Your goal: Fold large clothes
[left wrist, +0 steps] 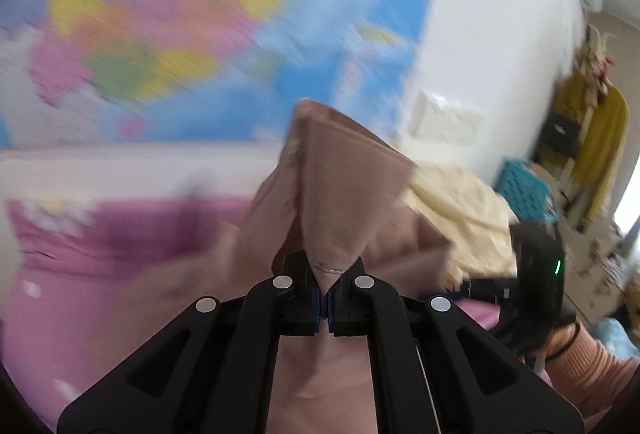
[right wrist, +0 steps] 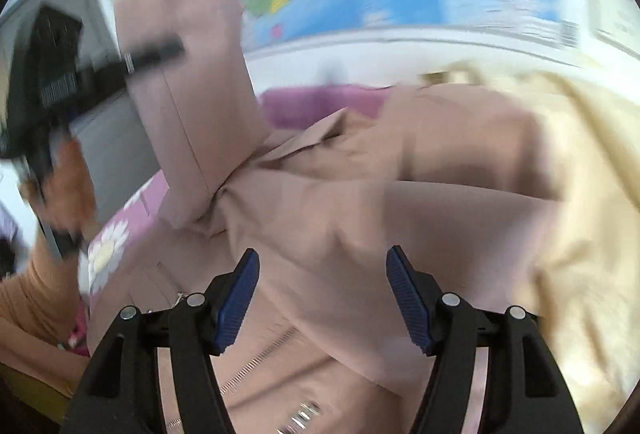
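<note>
Purple bedspread (left wrist: pixel 80 246), left tool (left wrist: pixel 325 292) pinching jacket (left wrist: pixel 340 194)

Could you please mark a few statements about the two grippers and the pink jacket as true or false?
1. The left gripper is shut on a piece of the dusty pink jacket. True.
2. The right gripper is clamped on the jacket. False: its jaws stand open with the jacket beneath them, not pinched.
3. The jacket has a zipper. True.
4. The cream garment lies left of the jacket in the right wrist view. False: it lies to the right.
5. A colourful map hangs on the wall behind. True.
</note>
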Action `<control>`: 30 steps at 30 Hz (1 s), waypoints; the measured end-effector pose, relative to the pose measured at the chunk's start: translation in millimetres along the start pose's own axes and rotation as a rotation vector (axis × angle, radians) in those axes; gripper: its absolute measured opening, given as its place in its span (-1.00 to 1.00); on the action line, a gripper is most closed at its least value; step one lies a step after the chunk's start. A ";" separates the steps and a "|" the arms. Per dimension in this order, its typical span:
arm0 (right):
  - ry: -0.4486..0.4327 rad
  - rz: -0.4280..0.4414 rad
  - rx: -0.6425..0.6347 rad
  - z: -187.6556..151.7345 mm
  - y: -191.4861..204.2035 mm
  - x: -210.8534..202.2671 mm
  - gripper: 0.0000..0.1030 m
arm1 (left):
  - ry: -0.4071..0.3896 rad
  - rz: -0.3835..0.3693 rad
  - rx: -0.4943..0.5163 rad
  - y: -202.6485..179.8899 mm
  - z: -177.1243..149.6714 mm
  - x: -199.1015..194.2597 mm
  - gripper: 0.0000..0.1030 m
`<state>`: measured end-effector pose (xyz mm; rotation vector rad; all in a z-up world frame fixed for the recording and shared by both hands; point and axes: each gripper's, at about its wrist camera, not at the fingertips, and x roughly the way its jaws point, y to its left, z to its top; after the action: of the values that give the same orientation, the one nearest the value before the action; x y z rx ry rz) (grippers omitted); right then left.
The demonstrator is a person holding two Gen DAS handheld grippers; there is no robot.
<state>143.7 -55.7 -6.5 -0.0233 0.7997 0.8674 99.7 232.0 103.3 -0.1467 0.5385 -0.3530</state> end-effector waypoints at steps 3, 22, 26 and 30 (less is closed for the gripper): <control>-0.043 -0.008 0.055 -1.7 -17.3 -22.6 0.32 | 0.131 -0.049 0.052 -30.3 -25.3 51.9 -0.88; 0.061 -0.009 0.169 -11.5 -16.2 19.6 0.33 | 0.217 0.065 0.110 1.1 -95.0 20.4 0.39; 0.105 -0.096 0.154 -14.7 -20.7 36.2 -0.95 | 0.212 0.135 0.027 33.3 -103.4 -0.3 0.39; 0.149 -0.167 0.196 -23.7 -33.3 39.9 -0.71 | 0.184 0.203 -0.053 63.4 -121.1 -37.4 0.50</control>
<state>167.2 -58.8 -58.5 0.0184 1.0055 0.6315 24.5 299.2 3.7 -0.1101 0.7386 -0.1545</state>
